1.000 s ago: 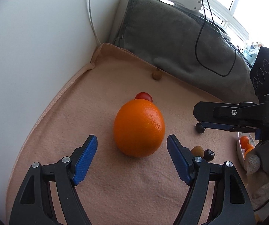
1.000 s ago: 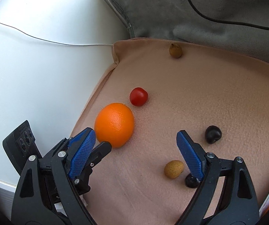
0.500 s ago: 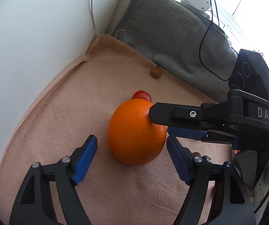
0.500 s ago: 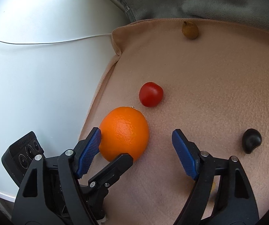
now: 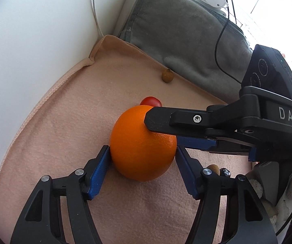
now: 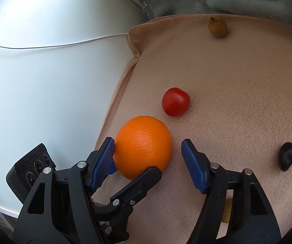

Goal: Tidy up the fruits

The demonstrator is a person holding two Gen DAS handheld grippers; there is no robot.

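A large orange [image 5: 142, 144] lies on a peach cloth [image 5: 68, 109]. My left gripper [image 5: 142, 154] has closed on it, both blue pads touching its sides. My right gripper [image 6: 148, 150] is open around the same orange [image 6: 142, 146]; its left pad touches the fruit and its right pad stands apart. A red tomato [image 6: 175, 101] lies just beyond the orange, partly hidden in the left wrist view [image 5: 151, 101]. My right gripper's black finger [image 5: 166, 122] crosses over the orange's top in the left wrist view.
A small brown fruit [image 6: 217, 27] lies at the cloth's far edge by a grey cushion [image 5: 186, 32]. A dark fruit [image 6: 288, 158] lies to the right. A tan fruit [image 5: 214, 167] lies near my right finger. A white wall [image 6: 44, 71] borders the cloth's left side.
My left gripper moved forward and closed its pads onto the orange. My right gripper moved left and forward until its fingers straddle the orange.
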